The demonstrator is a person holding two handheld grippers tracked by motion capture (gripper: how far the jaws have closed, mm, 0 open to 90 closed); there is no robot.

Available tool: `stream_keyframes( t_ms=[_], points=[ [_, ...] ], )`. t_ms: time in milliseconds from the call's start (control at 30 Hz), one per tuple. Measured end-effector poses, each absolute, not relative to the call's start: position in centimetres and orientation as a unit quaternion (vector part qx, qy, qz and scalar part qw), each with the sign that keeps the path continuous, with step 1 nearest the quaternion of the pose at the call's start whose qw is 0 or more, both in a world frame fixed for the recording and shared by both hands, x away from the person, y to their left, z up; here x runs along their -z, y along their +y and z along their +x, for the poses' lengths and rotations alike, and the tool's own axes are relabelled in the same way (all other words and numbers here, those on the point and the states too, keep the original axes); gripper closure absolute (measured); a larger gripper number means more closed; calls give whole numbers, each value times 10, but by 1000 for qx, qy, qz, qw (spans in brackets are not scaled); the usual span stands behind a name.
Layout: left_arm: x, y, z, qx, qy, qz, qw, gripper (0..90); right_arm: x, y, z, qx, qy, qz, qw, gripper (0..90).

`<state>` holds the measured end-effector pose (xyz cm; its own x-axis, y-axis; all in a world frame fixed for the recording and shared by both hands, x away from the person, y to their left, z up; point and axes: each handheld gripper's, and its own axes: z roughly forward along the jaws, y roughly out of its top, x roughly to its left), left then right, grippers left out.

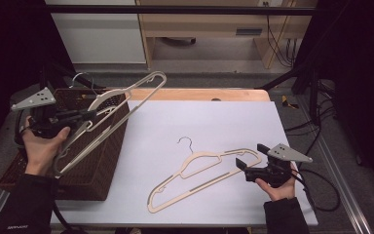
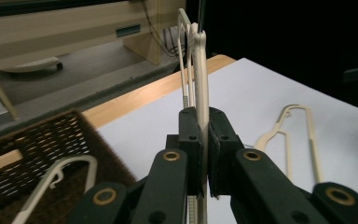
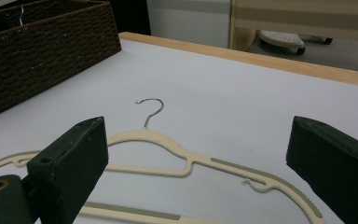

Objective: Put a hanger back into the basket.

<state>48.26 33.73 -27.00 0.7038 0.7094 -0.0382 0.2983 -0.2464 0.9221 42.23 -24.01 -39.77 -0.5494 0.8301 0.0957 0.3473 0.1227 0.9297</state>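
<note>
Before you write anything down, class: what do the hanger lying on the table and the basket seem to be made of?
Hanger: body looks like matte cream plastic, thin and flat, with greyer strips that may be non-slip rubber; its hook looks like shiny bent metal wire.
Basket: dark brown woven wicker or rattan, judging by the ribbed weave and see-through gaps; it could be an imitation.

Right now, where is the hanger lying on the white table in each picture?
High view: the lying hanger is low, middle.
Left gripper view: at the right.
Right gripper view: low, across the middle.
Shared landmark: the brown basket.
</note>
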Motion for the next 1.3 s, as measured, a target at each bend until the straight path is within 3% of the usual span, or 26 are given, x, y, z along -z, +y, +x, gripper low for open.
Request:
stream_keyframes(
  t_ms=[533, 1300],
  points=[
    [284, 416, 494, -211, 381, 755, 490, 856, 398, -240, 423, -514, 713, 414, 236, 57],
    [335, 454, 499, -165, 441, 756, 455, 857, 399, -240, 424, -508, 718, 410, 242, 45]
  ],
)
